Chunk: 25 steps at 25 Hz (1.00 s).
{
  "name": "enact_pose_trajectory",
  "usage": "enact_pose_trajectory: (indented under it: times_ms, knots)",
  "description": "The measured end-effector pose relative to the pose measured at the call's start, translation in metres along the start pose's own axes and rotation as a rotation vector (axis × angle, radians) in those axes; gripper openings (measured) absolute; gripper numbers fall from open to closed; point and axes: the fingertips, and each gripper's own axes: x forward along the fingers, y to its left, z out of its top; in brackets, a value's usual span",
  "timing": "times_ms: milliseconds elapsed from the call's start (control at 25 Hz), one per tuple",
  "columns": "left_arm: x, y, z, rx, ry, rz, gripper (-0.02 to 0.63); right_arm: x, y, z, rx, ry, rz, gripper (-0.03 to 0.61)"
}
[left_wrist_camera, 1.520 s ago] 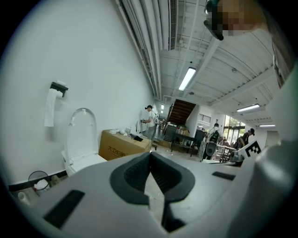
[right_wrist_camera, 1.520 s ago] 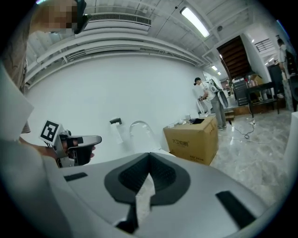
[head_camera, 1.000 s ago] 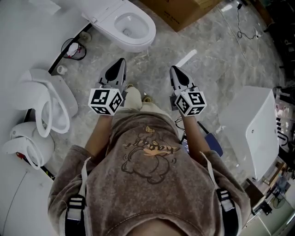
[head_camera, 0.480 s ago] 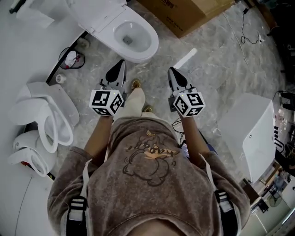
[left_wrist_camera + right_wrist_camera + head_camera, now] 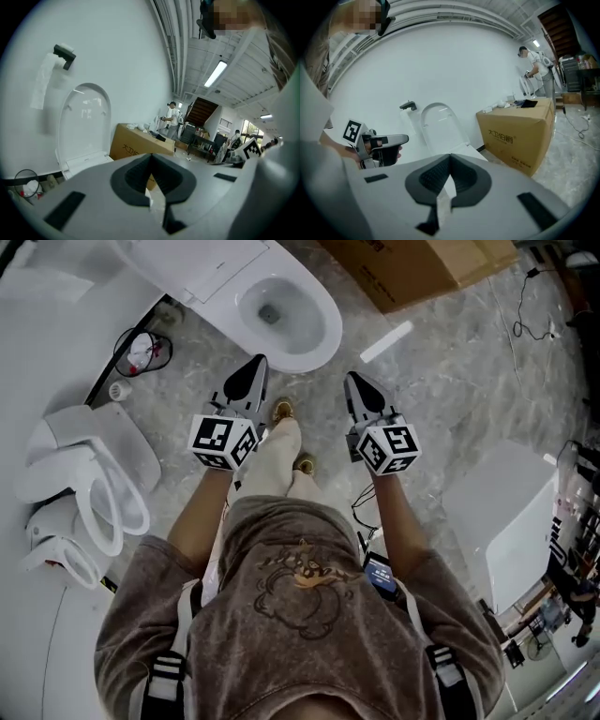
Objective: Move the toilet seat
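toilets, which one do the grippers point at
The toilet at the top, its bowl just beyond the left gripper and right gripper; the other toilets sit off to the left.

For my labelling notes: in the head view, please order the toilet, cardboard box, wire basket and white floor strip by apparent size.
toilet: largest
cardboard box: second, though the picture edge cuts both
wire basket: third
white floor strip: smallest

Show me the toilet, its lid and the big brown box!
toilet [image 5: 321,334]: head view, on the bowl's white rim.
toilet lid [image 5: 86,122]: left gripper view, on the middle of the raised lid.
cardboard box [image 5: 518,136]: right gripper view, on its printed side.
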Motion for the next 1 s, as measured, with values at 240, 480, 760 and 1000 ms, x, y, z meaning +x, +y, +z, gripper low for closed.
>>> enact_pose_trajectory:
  times_ms: [240,480,760,1000]
  knots:
    - [0.036,0.02,-0.034,-0.032,0.049,-0.004,0.009,0.029,-0.021,-0.02,0.021,0.05,0.001,-0.003]
    - [0.05,0.037,-0.07,-0.06,0.091,0.011,0.009,0.046,-0.039,-0.042,0.044,0.081,-0.012,-0.003]
    - [0.066,0.049,-0.113,-0.088,0.123,0.012,0.009,0.069,-0.057,-0.08,0.057,0.131,-0.016,-0.002]
    - [0.074,0.061,-0.147,-0.089,0.158,0.021,0.009,0.086,-0.071,-0.105,0.074,0.153,-0.021,-0.002]
